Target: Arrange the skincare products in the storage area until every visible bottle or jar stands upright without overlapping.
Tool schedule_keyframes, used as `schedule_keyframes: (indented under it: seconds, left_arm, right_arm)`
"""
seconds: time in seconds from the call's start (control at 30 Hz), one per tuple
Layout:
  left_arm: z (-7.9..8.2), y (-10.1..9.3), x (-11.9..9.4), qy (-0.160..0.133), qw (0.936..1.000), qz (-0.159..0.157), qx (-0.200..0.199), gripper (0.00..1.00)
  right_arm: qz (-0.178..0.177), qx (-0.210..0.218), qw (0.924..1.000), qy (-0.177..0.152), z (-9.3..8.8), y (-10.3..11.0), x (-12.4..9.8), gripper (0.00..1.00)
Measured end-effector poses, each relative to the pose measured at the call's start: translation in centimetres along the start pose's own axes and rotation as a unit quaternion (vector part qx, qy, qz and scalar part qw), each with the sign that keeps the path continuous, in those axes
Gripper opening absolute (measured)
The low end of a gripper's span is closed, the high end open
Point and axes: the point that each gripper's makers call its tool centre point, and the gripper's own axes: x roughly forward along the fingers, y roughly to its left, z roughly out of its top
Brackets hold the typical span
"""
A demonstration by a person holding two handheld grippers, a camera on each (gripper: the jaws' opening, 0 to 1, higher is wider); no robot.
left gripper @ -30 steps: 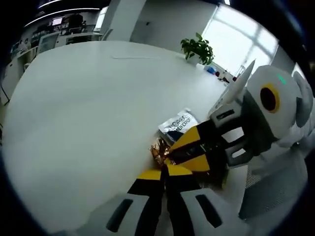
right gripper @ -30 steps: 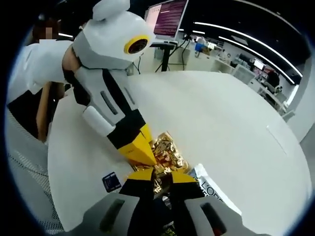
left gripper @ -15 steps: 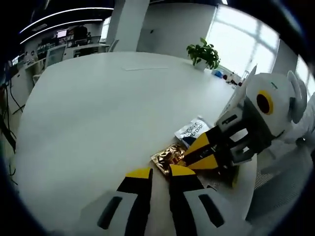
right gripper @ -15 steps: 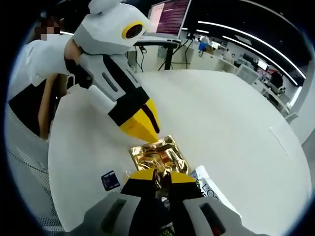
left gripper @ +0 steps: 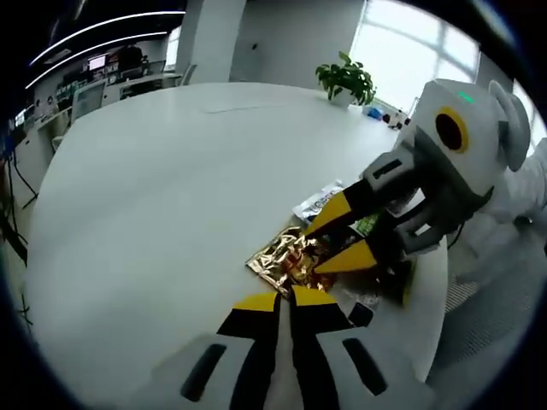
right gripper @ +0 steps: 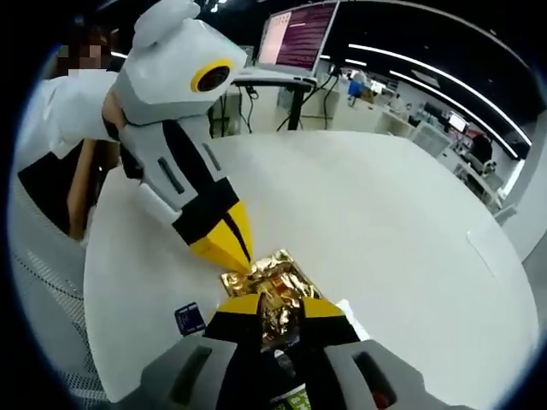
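Note:
A crumpled gold foil sachet (left gripper: 280,254) (right gripper: 272,280) lies on the white table (left gripper: 145,179) near its edge. My right gripper (right gripper: 280,306) (left gripper: 314,250) stands open, and the sachet's near edge runs in between its yellow tips. My left gripper (left gripper: 285,298) (right gripper: 232,253) is shut, with nothing visible in it. Its tip touches the sachet's far corner. A white printed sachet (left gripper: 318,202) (right gripper: 349,309) lies just beside the gold one. A small dark blue sachet (right gripper: 190,319) sits to the left of my right gripper. Something green (left gripper: 367,225) (right gripper: 291,398) shows under the right gripper.
The table's edge runs close behind the sachets, with a mesh chair (right gripper: 43,282) beyond it. A person in a white sleeve (right gripper: 60,111) stands there. A potted plant (left gripper: 345,79) sits at the table's far side. A monitor (right gripper: 295,34) stands past the table.
My left gripper's jaws, apart half a second ago, have shut, and its tip has dropped onto the gold sachet's corner. The sachet looks more crumpled and sits deeper between the right jaws.

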Motion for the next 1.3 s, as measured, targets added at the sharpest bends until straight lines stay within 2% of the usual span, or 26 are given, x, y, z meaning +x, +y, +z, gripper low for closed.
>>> schedule_keyframes:
  seconds: [0.1, 0.23, 0.33, 0.43, 0.5, 0.57, 0.67, 0.77, 0.87, 1.07, 1.17, 1.3]
  left_arm:
    - [0.2, -0.3, -0.5, -0.004, 1.0000, 0.003, -0.001, 0.04]
    - [0.9, -1.0, -1.5, -0.020, 0.9998, 0.003, -0.001, 0.06]
    - [1.8, -1.7, -2.6, -0.039, 0.9992, 0.009, 0.002, 0.08]
    - [2.5, -2.5, -3.7, -0.059, 0.9981, 0.015, -0.002, 0.06]
    - [2.9, -3.5, -4.6, -0.068, 0.9974, 0.022, -0.001, 0.08]
    - [3.4, -3.6, -5.5, -0.080, 0.9964, 0.031, 0.002, 0.09]
    - [3.9, -5.0, -6.5, -0.091, 0.9951, 0.037, 0.007, 0.07]
    - [4.2, -5.9, -7.7, -0.093, 0.9941, 0.050, 0.028, 0.09]
    - [4.5, -6.8, -8.7, -0.104, 0.9926, 0.056, 0.027, 0.15]
    - [4.7, -7.7, -10.5, -0.123, 0.9893, 0.071, 0.035, 0.19]
    - [4.5, -8.0, -11.2, -0.133, 0.9875, 0.080, 0.025, 0.20]
    - [3.7, -8.9, -11.5, -0.132, 0.9862, 0.095, 0.029, 0.32]
  right_arm:
    - [0.000, -0.010, 1.0000, -0.001, 0.3, 0.1, -0.5, 0.08]
    - [-0.006, -0.014, 0.9998, -0.013, 0.8, 0.3, -2.2, 0.09]
    - [-0.012, -0.009, 0.9995, -0.029, 1.5, 0.4, -4.0, 0.10]
    - [-0.016, -0.001, 0.9986, -0.051, 2.6, 0.6, -6.1, 0.11]
    - [-0.018, -0.001, 0.9980, -0.061, 3.1, 0.8, -7.2, 0.11]
    - [-0.024, -0.001, 0.9969, -0.075, 3.6, 0.9, -8.6, 0.11]
    - [-0.026, 0.005, 0.9960, -0.086, 3.9, 1.1, -10.6, 0.13]
    - [-0.031, 0.013, 0.9948, -0.096, 3.6, 1.2, -12.5, 0.15]
    - [-0.041, 0.018, 0.9932, -0.108, 3.4, 1.4, -14.7, 0.17]
    - [-0.062, 0.034, 0.9893, -0.128, 2.9, 1.3, -18.0, 0.25]
    - [-0.085, 0.057, 0.9842, -0.144, 1.9, 0.8, -19.9, 0.27]
    - [-0.108, 0.081, 0.9810, -0.139, 0.3, 0.5, -21.3, 0.37]
